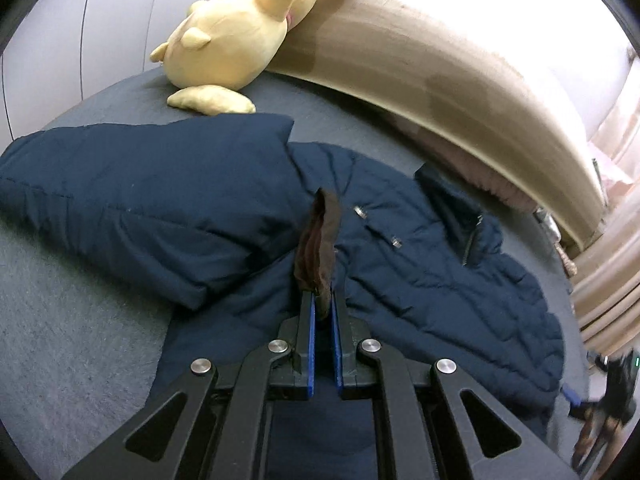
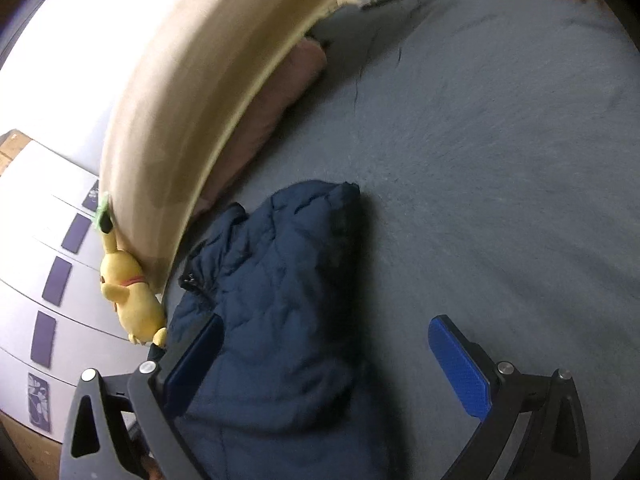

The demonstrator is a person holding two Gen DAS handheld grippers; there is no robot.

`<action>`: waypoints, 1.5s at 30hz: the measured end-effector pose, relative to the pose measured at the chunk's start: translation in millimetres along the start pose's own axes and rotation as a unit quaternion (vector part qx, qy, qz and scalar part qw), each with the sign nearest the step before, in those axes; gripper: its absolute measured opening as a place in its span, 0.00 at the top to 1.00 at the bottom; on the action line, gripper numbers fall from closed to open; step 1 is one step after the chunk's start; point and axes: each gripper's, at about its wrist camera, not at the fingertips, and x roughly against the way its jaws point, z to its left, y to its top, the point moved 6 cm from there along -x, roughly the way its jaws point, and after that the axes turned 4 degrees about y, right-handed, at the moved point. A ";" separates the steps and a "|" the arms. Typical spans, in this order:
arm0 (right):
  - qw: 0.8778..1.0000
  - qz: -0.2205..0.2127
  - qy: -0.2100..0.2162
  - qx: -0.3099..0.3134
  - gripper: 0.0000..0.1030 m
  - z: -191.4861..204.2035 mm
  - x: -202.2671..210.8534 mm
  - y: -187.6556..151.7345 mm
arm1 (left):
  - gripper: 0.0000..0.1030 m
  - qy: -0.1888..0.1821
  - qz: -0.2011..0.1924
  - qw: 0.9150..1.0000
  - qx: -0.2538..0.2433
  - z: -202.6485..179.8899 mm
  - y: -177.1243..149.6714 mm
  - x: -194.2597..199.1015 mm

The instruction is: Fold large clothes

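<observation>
1. Navy quilted puffer jacket (image 1: 420,264) lies crumpled on the grey bed (image 1: 72,320) near a yellow plush toy (image 1: 236,36).
2. Left hand-held gripper (image 1: 324,300) pinches its brown cuff lining (image 1: 318,240).
3. Right hand-held gripper (image 2: 328,356) gapes wide over the jacket, empty.

Navy quilted jacket (image 1: 420,264) with brown lining (image 1: 318,240), grey bedcover (image 2: 500,152), yellow plush toy (image 1: 236,36), beige headboard (image 1: 440,92).
</observation>
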 end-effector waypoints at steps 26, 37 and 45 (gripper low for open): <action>0.999 0.006 0.011 0.043 0.14 18.1 -20.1 4.1 | 0.92 0.021 0.013 1.000 -0.016 14.3 -14.9 -23.4; 0.985 0.068 -0.045 0.149 0.81 25.3 -22.5 -41.8 | 0.92 0.029 0.016 0.999 -0.028 10.6 -17.8 -23.4; 0.996 0.033 -0.017 0.085 0.26 6.3 -13.1 -26.4 | 0.91 0.035 0.018 0.999 -0.034 8.6 -20.1 -30.1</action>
